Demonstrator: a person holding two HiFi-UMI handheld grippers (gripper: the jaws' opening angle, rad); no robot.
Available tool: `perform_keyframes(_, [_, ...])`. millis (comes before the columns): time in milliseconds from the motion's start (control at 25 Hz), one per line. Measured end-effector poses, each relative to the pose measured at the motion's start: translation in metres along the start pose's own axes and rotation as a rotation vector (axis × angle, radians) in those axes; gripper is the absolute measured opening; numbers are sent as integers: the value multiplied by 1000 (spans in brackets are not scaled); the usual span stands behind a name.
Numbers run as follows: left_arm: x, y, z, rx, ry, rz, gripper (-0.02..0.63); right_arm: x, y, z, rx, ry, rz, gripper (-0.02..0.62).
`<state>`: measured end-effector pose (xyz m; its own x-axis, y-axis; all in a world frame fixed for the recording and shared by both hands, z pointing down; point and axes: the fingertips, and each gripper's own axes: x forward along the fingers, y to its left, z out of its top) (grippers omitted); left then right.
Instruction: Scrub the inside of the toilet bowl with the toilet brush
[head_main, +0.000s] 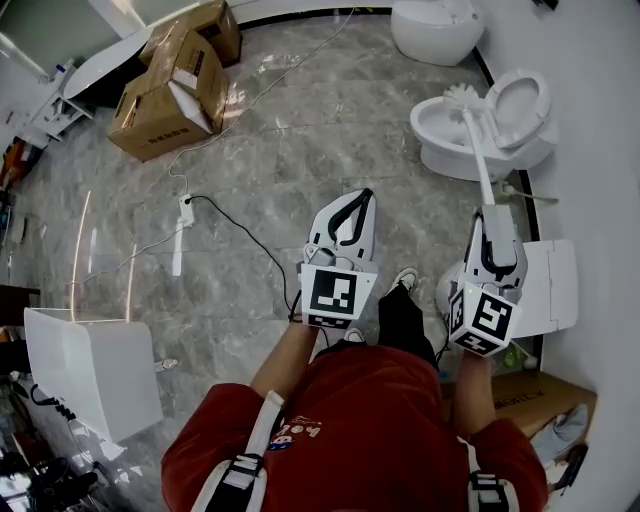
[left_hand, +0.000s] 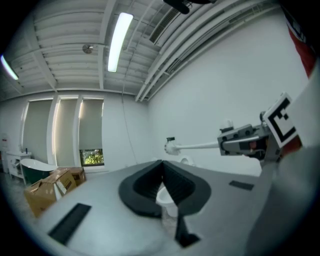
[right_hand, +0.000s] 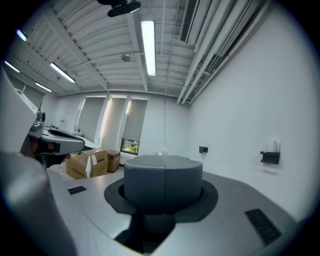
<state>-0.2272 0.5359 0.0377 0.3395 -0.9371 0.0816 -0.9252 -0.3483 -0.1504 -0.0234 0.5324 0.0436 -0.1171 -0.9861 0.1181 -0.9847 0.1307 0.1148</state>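
The head view gave me the layout that neither gripper view could: the right gripper (head_main: 492, 212) was pinching the low end of the toilet brush (head_main: 478, 150) handle, and the bristle head (head_main: 462, 97) lay over the open toilet bowl (head_main: 430, 128), whose lid (head_main: 520, 105) stood raised against the wall; whether the bristles touched porcelain I could not tell from there. The left gripper view added the side angle, showing the brush held roughly level in the air with the toilet lower in the picture, seen through the gap behind that gripper's own jaws. The right gripper view showed its two pads pressed together with the handle hidden between them, only a tuft of bristles peeking above. The left gripper (head_main: 361, 198) had its jaw tips meeting with nothing between them; it hung over bare floor beside the right one. Cardboard boxes (head_main: 172, 85) sat well apart, across the tiled floor (head_main: 300, 130).
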Motion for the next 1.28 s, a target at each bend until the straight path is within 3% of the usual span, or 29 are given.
perform_keyframes(320, [147,-2,23,55,3,-56,2,123,-63,-5,68,10,-36,146])
perform_keyframes(720, [340,-42,37,71,15,-160,2,254,-194,-11,71,49,-142,146])
perform_keyframes(920, [415,-41,18,50,32,-212,2,314,-211,-30,65,100,-166,146])
perform_keyframes(1280, [597,14,-25,0,67,-299,2,482,-213,-57,48,235,-213,146])
